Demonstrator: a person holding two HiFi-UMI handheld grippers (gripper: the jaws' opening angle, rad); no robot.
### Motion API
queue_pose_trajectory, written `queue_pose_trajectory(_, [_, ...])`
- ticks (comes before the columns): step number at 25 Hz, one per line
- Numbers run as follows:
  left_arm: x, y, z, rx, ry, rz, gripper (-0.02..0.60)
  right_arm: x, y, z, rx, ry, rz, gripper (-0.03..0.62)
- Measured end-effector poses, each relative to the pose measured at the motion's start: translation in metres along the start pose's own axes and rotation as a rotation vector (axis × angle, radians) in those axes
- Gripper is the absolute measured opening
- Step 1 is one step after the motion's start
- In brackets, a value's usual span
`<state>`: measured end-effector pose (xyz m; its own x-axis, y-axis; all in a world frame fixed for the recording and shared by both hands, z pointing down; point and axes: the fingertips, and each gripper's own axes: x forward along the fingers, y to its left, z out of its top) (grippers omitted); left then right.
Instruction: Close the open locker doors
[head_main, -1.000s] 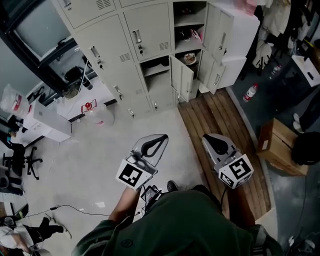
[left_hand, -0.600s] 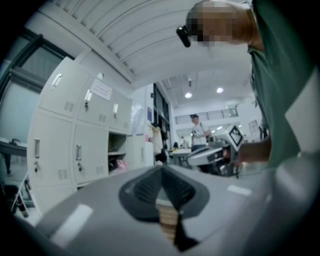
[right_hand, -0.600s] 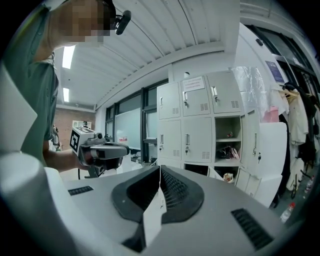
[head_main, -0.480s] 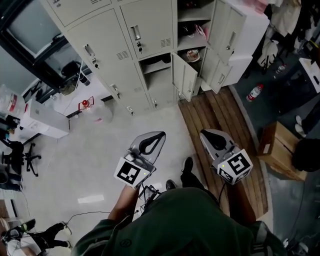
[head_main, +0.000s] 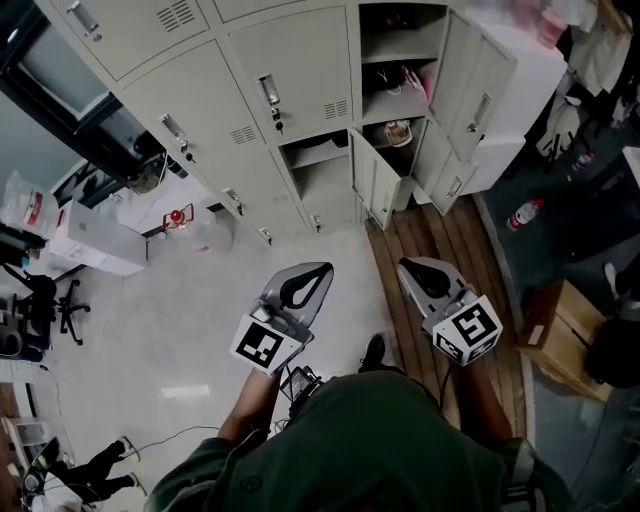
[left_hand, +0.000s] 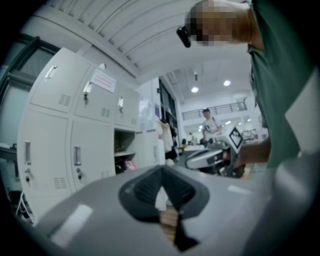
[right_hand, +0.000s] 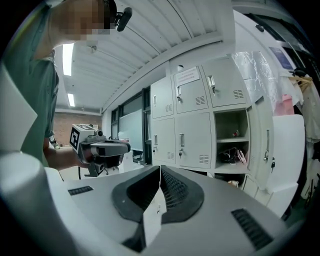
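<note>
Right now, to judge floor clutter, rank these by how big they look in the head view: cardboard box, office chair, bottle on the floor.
Largest to smallest:
1. cardboard box
2. office chair, not far behind the box
3. bottle, clearly smallest

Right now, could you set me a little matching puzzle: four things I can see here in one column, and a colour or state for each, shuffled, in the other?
Things:
1. right gripper
2. bottle
3. cardboard box
4. low locker door

Colour or state:
A. swung open
B. brown
C. jaws shut, nothing held
D. red and white

Pairs: 1-C, 2-D, 3-B, 4-A
</note>
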<state>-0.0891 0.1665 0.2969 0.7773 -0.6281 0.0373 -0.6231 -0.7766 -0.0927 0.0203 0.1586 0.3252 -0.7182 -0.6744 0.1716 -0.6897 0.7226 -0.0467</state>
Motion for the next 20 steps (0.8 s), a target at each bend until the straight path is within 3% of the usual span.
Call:
queue_pose_trajectory(9, [0.051,0.033,-0.012,0.019,0.027,0.076,0.003,0.036,-0.064,-0.006,-0.019,0.008,0.087,0.006])
queue_pose_trajectory(12, [0.059,0.040,-0.020,0.036,0.032,0.063,0.003,0.041,-0.075,-0.015,-0.004,0.027,0.080,0.006])
queue_pose_trajectory(20, [0.087,0.097,-0.030,-0.020,0.030,0.039,0.003,0.081,-0.114,-0.003,-0.013,0.032,0.008,0.006])
